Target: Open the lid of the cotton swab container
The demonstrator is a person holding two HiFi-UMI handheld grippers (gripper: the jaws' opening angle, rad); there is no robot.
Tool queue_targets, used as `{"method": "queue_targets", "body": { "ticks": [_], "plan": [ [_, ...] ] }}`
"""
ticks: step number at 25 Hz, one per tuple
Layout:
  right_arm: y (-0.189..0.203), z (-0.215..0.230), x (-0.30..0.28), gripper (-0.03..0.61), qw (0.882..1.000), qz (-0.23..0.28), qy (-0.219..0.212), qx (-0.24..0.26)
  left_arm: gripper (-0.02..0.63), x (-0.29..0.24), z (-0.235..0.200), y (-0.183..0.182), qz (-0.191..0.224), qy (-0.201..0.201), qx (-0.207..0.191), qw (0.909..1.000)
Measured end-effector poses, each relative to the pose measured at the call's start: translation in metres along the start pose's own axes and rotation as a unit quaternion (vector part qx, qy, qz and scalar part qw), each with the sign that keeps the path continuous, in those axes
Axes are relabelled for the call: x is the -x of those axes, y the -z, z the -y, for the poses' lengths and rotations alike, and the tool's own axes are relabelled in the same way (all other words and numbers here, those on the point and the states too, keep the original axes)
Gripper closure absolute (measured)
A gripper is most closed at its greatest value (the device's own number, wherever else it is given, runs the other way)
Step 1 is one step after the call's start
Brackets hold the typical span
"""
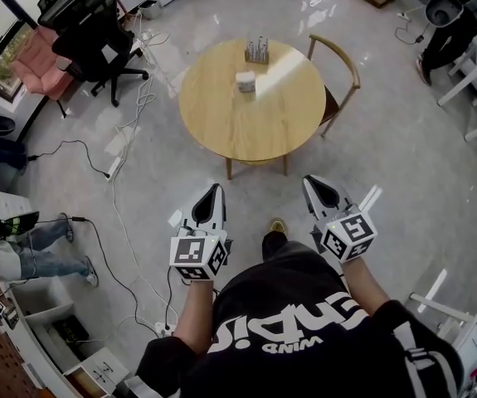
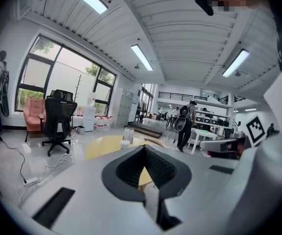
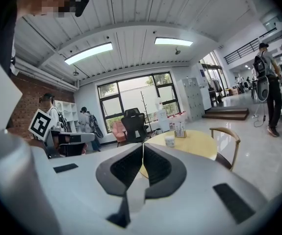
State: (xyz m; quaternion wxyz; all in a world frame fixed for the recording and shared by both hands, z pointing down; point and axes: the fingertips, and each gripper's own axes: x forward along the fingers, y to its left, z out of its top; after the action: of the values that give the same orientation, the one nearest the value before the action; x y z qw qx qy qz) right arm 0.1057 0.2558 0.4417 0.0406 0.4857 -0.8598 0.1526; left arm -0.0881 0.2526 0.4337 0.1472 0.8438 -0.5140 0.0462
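**Short of the table, at its 6 o'clock: task not started**

Progress:
- left gripper (image 1: 216, 188) and right gripper (image 1: 311, 182) are held side by side in front of the body. Both point toward 12 o'clock, over bare floor.
- Jaws on each are pressed together, with nothing between them. Both gripper views confirm this: the pads meet along a thin seam.
- cotton swab container (image 1: 245, 81) stands on the round wooden table (image 1: 221, 123), well apart from both grippers. It is a small white tub in the table's 12 o'clock half, slightly toward 11.
- Lid looks on, but it's too small to be sure. I judge all of it is left: walk in, open the jaws, steady the tub, then work the lid.

Room and edges:
- Approach lane from 6 o'clock is open floor, and the near table edge is bare.
- Past the tub at 12 o'clock, a small rack of upright items (image 1: 257, 50) sits near the far rim, so overreach could knock it.
- wooden chair (image 1: 335, 71) is tucked in at the table's 2–3 o'clock, which closes that side.
- Floor cables (image 1: 143, 98) and a power strip (image 1: 114, 166) run past the table's 9 o'clock, a trip risk if I swing left.
- black office chair (image 1: 97, 36) is out at 10 o'clock, well clear.
- The table is light with thin legs. The tub likely slides under a one-sided push, so I'd pin it with one gripper first.
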Motion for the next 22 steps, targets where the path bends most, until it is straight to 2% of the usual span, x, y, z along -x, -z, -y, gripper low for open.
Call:
{"method": "queue_targets", "body": {
  "ticks": [11, 22],
  "plan": [
    [-0.031, 0.042, -0.041, 0.575, 0.999, -0.004, -0.039, 0.013, 0.606, -0.051, -0.001, -0.021, 0.013, -0.032, 0.010, 0.9993],
    [-0.037, 0.061, -0.071, 0.575, 0.997, -0.017, -0.076, 0.024, 0.606, -0.074, -0.011, -0.025, 0.021, -0.069, 0.016, 0.9973]
  ]
}}
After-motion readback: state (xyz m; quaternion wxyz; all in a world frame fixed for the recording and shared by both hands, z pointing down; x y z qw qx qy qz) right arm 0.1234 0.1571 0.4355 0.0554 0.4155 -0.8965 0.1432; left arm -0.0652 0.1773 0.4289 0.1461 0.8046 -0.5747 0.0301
